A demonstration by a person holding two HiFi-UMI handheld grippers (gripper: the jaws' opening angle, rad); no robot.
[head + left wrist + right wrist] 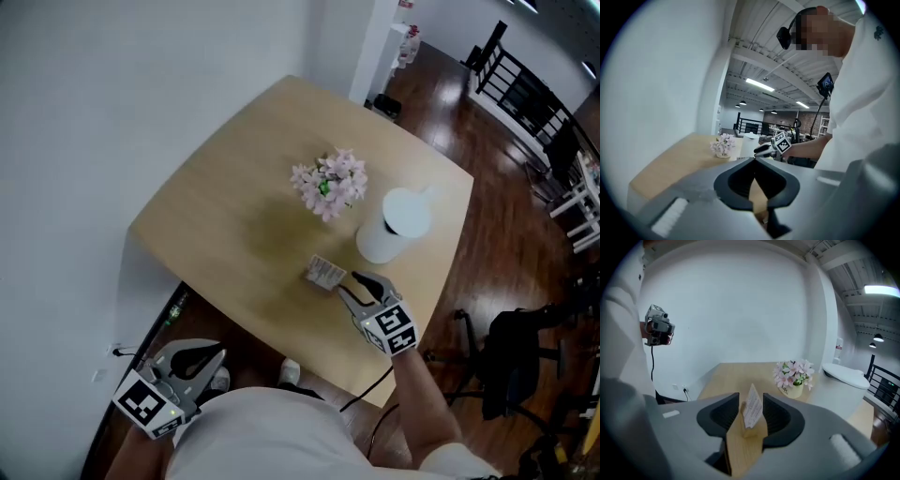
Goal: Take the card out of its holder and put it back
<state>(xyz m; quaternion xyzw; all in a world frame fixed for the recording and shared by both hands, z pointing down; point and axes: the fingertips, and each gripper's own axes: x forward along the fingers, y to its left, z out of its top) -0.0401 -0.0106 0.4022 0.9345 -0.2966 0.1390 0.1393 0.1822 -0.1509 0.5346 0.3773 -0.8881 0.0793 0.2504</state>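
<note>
A small printed card (325,272) stands upright in a low wooden holder (749,431) near the front right of the light wooden table (225,216). My right gripper (347,283) is just in front of it, open. In the right gripper view the card (753,409) stands between the two dark pads of the right gripper (751,398), and neither pad visibly presses on it. My left gripper (221,353) hangs off the table at the lower left, beside the person's white shirt. Its jaws meet at the tips with nothing between them, as the left gripper view (753,160) shows.
A pot of pink flowers (330,184) stands mid-table behind the card. A white lidded jug (396,225) stands to the right of the flowers, close behind the right gripper. A white wall runs along the left. A black chair (511,347) stands on the dark floor at the right.
</note>
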